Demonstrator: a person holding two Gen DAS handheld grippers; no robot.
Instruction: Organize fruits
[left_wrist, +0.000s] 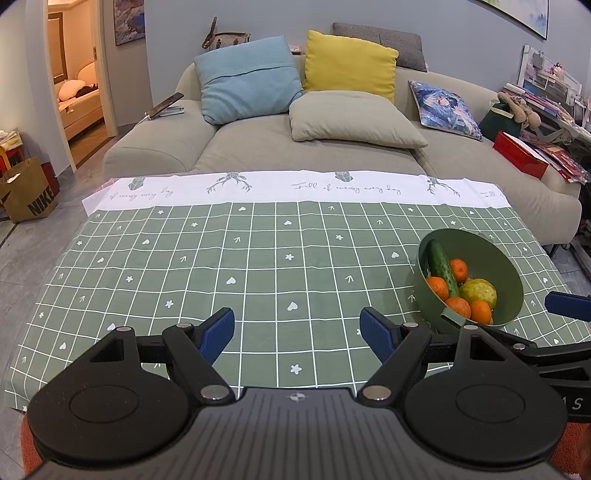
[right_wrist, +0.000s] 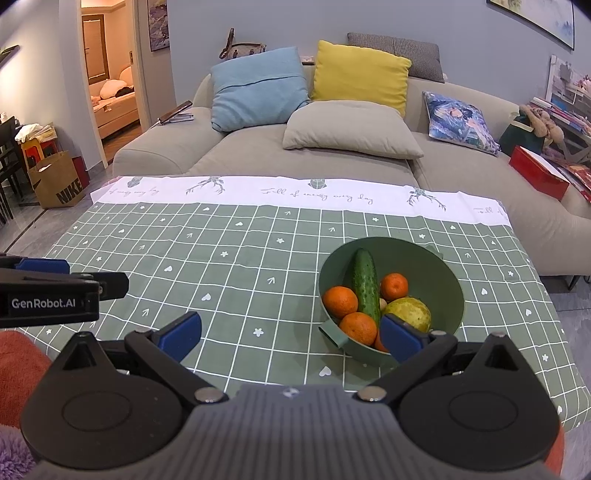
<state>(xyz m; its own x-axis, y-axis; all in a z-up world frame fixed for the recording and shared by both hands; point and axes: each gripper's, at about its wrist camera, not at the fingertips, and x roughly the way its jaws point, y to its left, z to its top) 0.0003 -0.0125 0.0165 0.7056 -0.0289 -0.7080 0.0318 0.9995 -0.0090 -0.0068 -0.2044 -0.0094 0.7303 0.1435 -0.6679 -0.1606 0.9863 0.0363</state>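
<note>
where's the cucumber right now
The cucumber stands tilted inside the green bowl on the right side of the table, leaning on the far-left wall among the oranges, beside a yellow-green fruit.

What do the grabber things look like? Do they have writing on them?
Both look alike. The left gripper and right gripper each have two blue ribbed fingertips on black jointed arms with silver rivets, two round black discs and a ridged grey body. Seen from the right camera, the left one's side reads "GenRobot.AI" in white.
</note>
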